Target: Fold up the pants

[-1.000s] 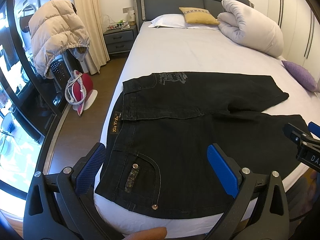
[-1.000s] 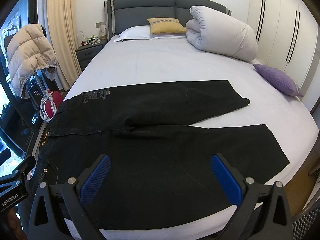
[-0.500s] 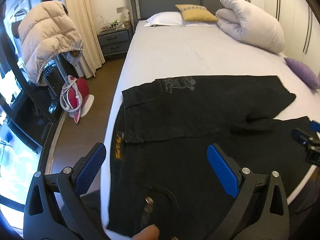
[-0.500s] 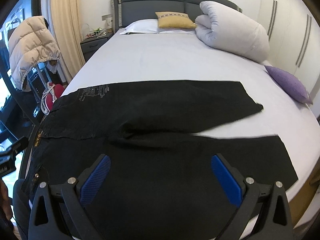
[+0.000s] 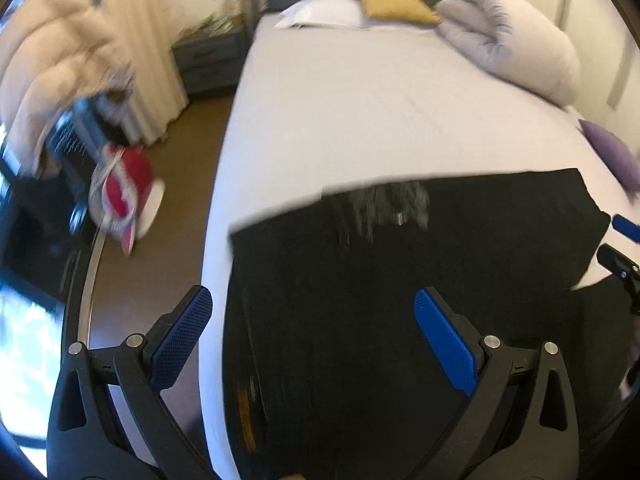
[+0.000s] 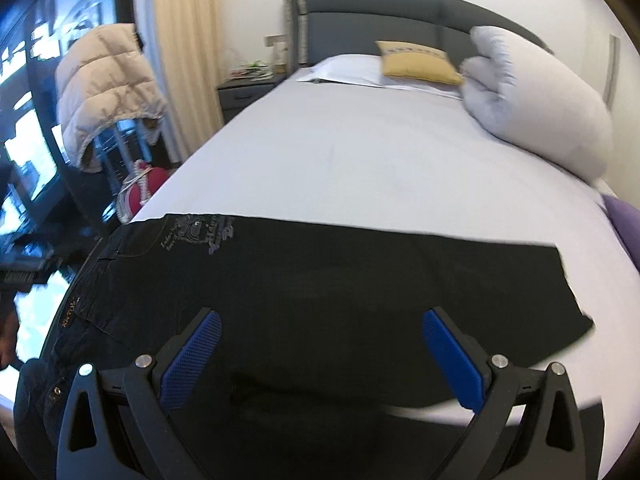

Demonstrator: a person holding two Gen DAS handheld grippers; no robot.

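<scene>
Black pants (image 5: 400, 280) lie flat across the foot of the bed (image 5: 360, 112), waist at the left edge, legs running right. In the right wrist view the pants (image 6: 320, 280) show a grey print near the waist and the far leg's hem at the right. My left gripper (image 5: 312, 336) is open and empty, low over the waist end. My right gripper (image 6: 320, 356) is open and empty, low over the legs. Its tip also shows at the right edge of the left wrist view (image 5: 618, 264). The left view is motion-blurred.
A rolled white duvet (image 6: 540, 100), a yellow cushion (image 6: 416, 62) and a white pillow (image 6: 344, 68) lie at the head. A purple cushion (image 6: 624, 224) sits at the right edge. A beige jacket (image 6: 108, 88), a red object (image 5: 128, 184) and a nightstand (image 5: 208, 64) stand left of the bed.
Both grippers have dropped lower and moved forward over the pants; the near edge of the pants has passed out of view. Both jaws stay open.
</scene>
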